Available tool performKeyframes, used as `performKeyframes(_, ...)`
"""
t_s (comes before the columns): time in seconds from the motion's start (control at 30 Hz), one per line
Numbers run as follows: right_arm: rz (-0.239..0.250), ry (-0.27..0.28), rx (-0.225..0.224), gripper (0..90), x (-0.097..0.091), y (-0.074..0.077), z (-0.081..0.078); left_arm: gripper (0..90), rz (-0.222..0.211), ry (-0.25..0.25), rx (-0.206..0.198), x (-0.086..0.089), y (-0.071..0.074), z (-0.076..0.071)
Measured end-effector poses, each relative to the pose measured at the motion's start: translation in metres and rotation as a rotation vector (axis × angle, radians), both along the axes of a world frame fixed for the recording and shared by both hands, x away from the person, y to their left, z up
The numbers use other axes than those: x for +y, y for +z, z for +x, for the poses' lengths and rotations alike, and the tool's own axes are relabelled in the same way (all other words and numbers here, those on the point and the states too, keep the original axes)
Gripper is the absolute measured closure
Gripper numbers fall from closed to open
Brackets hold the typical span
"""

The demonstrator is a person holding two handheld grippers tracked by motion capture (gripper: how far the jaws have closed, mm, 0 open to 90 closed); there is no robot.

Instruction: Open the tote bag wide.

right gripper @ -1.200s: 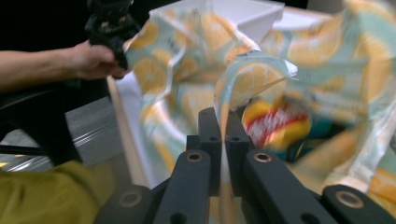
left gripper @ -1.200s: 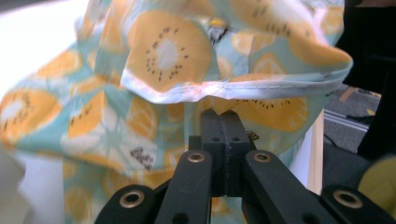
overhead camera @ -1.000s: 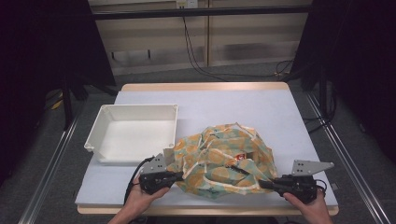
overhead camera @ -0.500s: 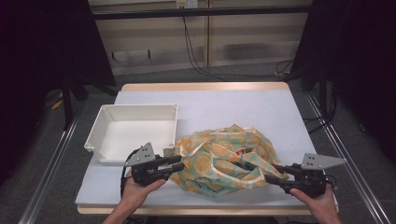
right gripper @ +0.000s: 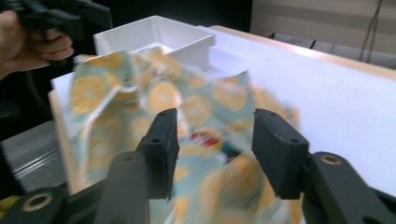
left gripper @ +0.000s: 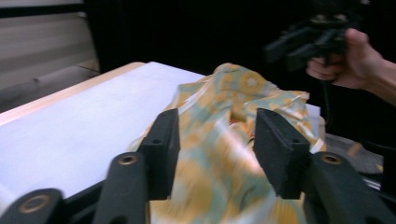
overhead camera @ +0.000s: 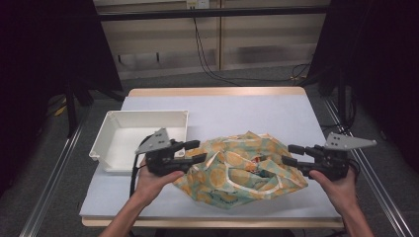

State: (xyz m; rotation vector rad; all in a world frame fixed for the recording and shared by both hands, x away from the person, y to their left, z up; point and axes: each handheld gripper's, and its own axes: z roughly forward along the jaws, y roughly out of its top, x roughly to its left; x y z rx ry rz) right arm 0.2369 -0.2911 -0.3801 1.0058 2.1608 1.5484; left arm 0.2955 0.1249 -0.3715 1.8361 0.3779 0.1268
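Both tools, left tool and right tool, are spreading, releasing the patterned cloth at the tabletop's six o'clock; regripping comes next.

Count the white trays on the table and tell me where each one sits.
1. The white tray sits at the table's left side, beside the patterned cloth, just beyond the left gripper. The cloth heap could hide small things, hardly a tray.
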Motion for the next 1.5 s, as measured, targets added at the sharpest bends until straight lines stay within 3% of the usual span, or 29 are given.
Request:
performKeyframes(0.03,-0.023,-0.011,0.004,45.4,0.002,0.001,0.015,43.7,0.013,-0.022,0.012,-0.012,-0.002,0.004)
performKeyframes(0.07,-0.023,-0.011,0.004,45.4,0.002,0.001,0.015,43.7,0.035,-0.031,0.016,-0.022,-0.004,0.007)
performKeyframes(0.17,-0.059,-0.009,0.049,39.5,0.008,-0.007,0.042,36.8,0.091,-0.054,0.046,-0.046,-0.018,0.019)
performKeyframes(0.2,-0.059,-0.009,0.049,39.5,0.008,-0.007,0.042,36.8,0.100,-0.062,0.069,-0.051,-0.024,0.022)
performKeyframes(0.3,-0.087,0.008,0.088,34.9,0.015,-0.018,0.057,34.5,0.156,-0.072,0.086,-0.059,-0.039,0.022)
performKeyframes(0.37,-0.110,0.022,0.132,32.7,0.022,-0.030,0.070,33.9,0.198,-0.070,0.077,-0.062,-0.047,0.019)
performKeyframes(0.4,-0.110,0.022,0.132,32.7,0.022,-0.030,0.070,33.9,0.217,-0.078,0.075,-0.063,-0.050,0.017)
performKeyframes(0.43,-0.120,0.030,0.158,31.8,0.026,-0.038,0.078,42.1,0.231,-0.080,0.070,-0.063,-0.052,0.016)
performKeyframes(0.47,-0.120,0.030,0.158,31.8,0.026,-0.038,0.078,42.1,0.239,-0.075,0.056,-0.063,-0.054,0.014)
performKeyframes(0.5,-0.128,0.052,0.184,32.4,0.030,-0.045,0.082,63.8,0.256,-0.103,0.036,-0.061,-0.056,0.009)
performKeyframes(0.53,-0.128,0.052,0.184,32.4,0.030,-0.045,0.082,76.5,0.256,-0.103,0.036,-0.061,-0.056,0.009)
performKeyframes(0.57,-0.151,0.068,0.208,37.9,0.036,-0.052,0.085,84.9,0.247,-0.140,0.028,-0.060,-0.055,0.006)
performKeyframes(0.6,-0.151,0.068,0.208,37.9,0.036,-0.052,0.085,89.5,0.247,-0.140,0.028,-0.060,-0.055,0.006)
performKeyframes(0.63,-0.177,0.074,0.220,50.0,0.042,-0.056,0.087,90.0,0.218,-0.162,0.035,-0.061,-0.050,-0.002)
performKeyframes(0.67,-0.177,0.074,0.220,50.0,0.042,-0.056,0.087,90.0,0.218,-0.162,0.035,-0.061,-0.050,-0.002)
performKeyframes(0.7,-0.172,0.065,0.218,66.6,0.043,-0.057,0.090,90.0,0.208,-0.187,0.020,-0.062,-0.047,-0.008)
performKeyframes(0.73,-0.172,0.065,0.218,66.6,0.043,-0.057,0.090,90.0,0.207,-0.208,-0.007,-0.063,-0.043,-0.014)
performKeyframes(0.8,-0.130,0.054,0.209,80.4,0.040,-0.055,0.097,90.0,0.200,-0.268,-0.052,-0.068,-0.034,-0.032)
performKeyframes(0.9,-0.097,0.042,0.207,87.0,0.036,-0.050,0.105,90.0,0.214,-0.338,-0.096,-0.074,-0.030,-0.053)
performKeyframes(0.97,-0.091,0.032,0.198,88.0,0.035,-0.047,0.111,90.0,0.222,-0.391,-0.101,-0.079,-0.034,-0.066)
performKeyframes(1.13,-0.063,-0.026,0.204,89.0,0.028,-0.048,0.129,90.0,0.305,-0.496,-0.104,-0.088,-0.057,-0.089)
performKeyframes(1.23,-0.034,-0.038,0.225,88.8,0.023,-0.056,0.143,90.0,0.345,-0.509,-0.093,-0.089,-0.072,-0.094)
performKeyframes(1.3,-0.055,-0.039,0.234,87.5,0.027,-0.061,0.150,90.0,0.375,-0.508,-0.078,-0.089,-0.083,-0.095)
performKeyframes(1.4,-0.062,-0.065,0.244,79.2,0.031,-0.072,0.158,90.0,0.443,-0.515,-0.089,-0.090,-0.097,-0.097)
performKeyframes(1.5,-0.061,-0.081,0.287,75.8,0.030,-0.085,0.161,89.9,0.452,-0.467,-0.078,-0.087,-0.102,-0.090)
